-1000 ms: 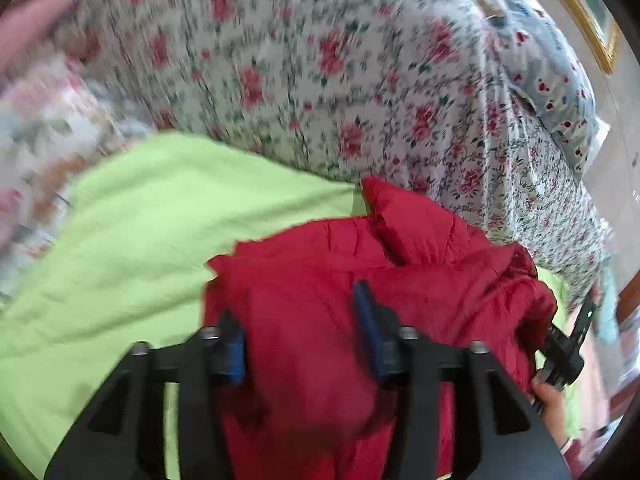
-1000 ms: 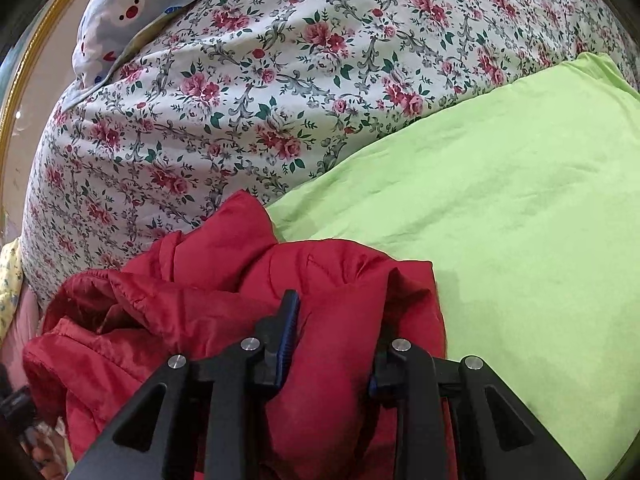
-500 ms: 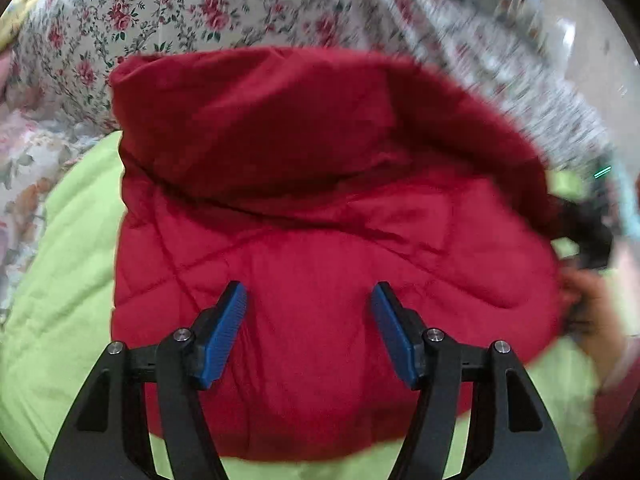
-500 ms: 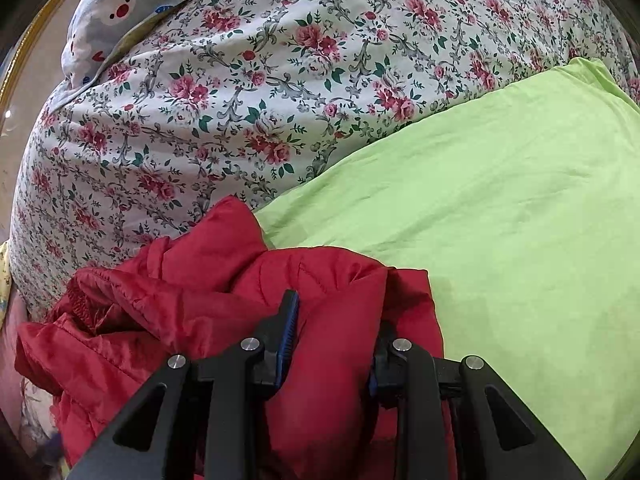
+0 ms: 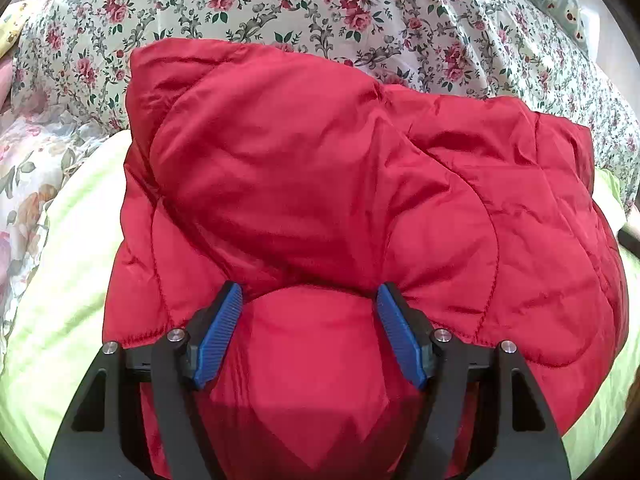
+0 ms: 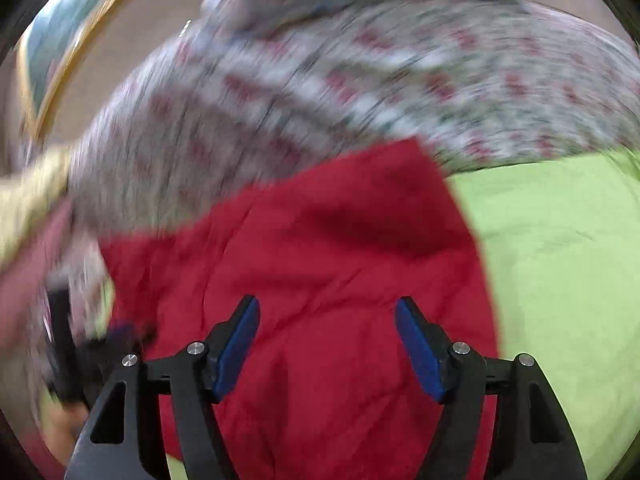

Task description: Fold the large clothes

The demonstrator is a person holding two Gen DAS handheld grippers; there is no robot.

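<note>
- Left gripper [image 5: 308, 300]: its 2 blue-padded fingers [image 5: 218, 334] are standing wide apart, with a bulge of the red quilted jacket [image 5: 320, 184] puffing up between them; the pads are touching the fabric's sides but, by my reading, are not pinching it.
- Right gripper [image 6: 326, 320]: its 2 fingers [image 6: 420, 352] are also standing wide apart over the jacket [image 6: 312, 248], gripping nothing; this view is smearing with motion blur, so contact is not resolvable.
- Jacket is lying on the lime-green sheet [image 5: 60, 280], which is covering part of the floral bedspread [image 5: 360, 8]; the far edge is overlapping the floral print.
- Risk 1: padded fill is springing, so the top layer may be lifting back open once nothing is pressing it.
- Risk 2: the slick shell may be sliding on the sheet, skewing the fold edges.
- Appearance: glossy red shell, curved quilting seams, 1 thick flap doubled over the body, puffy and uneven, not yet flat.
</note>
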